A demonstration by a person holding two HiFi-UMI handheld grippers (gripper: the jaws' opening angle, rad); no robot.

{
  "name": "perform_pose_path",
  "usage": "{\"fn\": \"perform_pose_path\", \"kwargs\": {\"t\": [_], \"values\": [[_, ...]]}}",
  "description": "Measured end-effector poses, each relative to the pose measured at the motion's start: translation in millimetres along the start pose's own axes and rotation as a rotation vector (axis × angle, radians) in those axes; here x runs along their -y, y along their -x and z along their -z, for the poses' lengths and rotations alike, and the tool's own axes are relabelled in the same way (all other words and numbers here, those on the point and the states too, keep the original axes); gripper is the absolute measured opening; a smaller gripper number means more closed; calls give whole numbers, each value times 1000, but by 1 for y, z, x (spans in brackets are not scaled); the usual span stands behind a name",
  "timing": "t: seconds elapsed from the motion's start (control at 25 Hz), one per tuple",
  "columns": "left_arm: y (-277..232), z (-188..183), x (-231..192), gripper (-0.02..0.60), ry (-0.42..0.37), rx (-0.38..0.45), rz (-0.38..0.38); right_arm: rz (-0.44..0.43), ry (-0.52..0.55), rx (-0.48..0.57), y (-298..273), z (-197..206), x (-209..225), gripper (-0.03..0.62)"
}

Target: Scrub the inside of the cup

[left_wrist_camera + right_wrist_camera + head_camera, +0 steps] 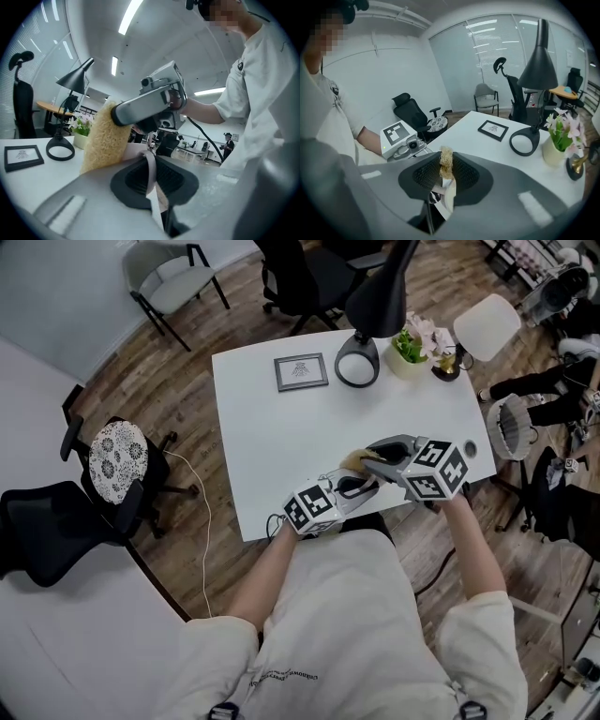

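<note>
A white table [262, 427] stands on a wood floor in an office. A framed picture [301, 372], a desk lamp [357, 362] and a pot of flowers [410, 351] sit along its far side, well apart from the work at the near edge.

The left gripper [152, 183] is clenched on a thin white wall. I take this to be the side of the cup [149, 161], pinched there so the mouth stays free and the cup cannot turn. The head view barely shows the cup.

Just right of it, a tan loofah pad [105, 138] hangs at the cup's opening. The right gripper [444, 176] grasps its upper end, probably so the free length can reach inside. The scrubbing seems about to start or just under way.
</note>
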State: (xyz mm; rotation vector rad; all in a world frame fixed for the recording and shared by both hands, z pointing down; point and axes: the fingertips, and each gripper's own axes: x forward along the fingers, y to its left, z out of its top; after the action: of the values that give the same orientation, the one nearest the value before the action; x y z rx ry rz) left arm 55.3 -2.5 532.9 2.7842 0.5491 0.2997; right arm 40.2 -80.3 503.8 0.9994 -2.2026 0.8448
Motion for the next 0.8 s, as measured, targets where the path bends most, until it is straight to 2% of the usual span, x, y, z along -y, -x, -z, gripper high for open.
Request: {"fn": "perform_pose_path", "kwargs": {"t": [0.2, 0.44, 0.64, 0.8], "values": [[10, -3, -20, 14, 14, 22, -105, 68, -5, 95, 9, -5, -2, 95], [25, -10, -37, 14, 23, 41, -160, 91, -31, 201, 24, -8, -7, 95], [40, -20, -48, 12, 34, 70, -190, 103, -115, 336, 51, -5, -1, 95], [51, -30, -55, 12, 32, 91, -208, 112, -208, 398, 59, 12, 8, 95]]}}
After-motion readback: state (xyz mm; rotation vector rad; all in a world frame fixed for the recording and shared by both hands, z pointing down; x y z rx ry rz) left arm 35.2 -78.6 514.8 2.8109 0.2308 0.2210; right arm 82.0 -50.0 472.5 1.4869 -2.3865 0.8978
